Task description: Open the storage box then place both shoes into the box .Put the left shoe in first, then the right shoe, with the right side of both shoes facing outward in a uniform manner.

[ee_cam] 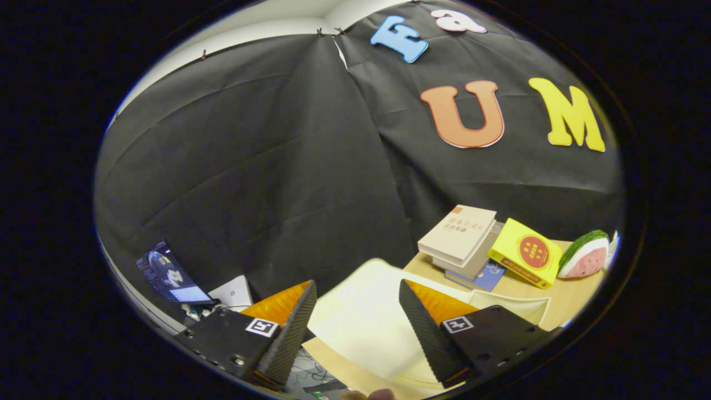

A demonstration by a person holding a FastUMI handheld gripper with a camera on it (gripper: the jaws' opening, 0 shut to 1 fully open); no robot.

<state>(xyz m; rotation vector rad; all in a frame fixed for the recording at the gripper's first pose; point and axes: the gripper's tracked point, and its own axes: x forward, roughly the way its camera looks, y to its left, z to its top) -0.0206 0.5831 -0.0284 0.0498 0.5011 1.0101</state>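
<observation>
Gripper view, tongs (355, 325) open, three books (461, 236), one box (366, 322)

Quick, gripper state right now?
Gripper: open, holding nothing; the cream-white storage box lies between and just beyond its fingers.

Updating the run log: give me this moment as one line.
gripper: open, holding nothing | storage box: pale, between and ahead of fingers | books, watermelon slice: beyond on table
</observation>
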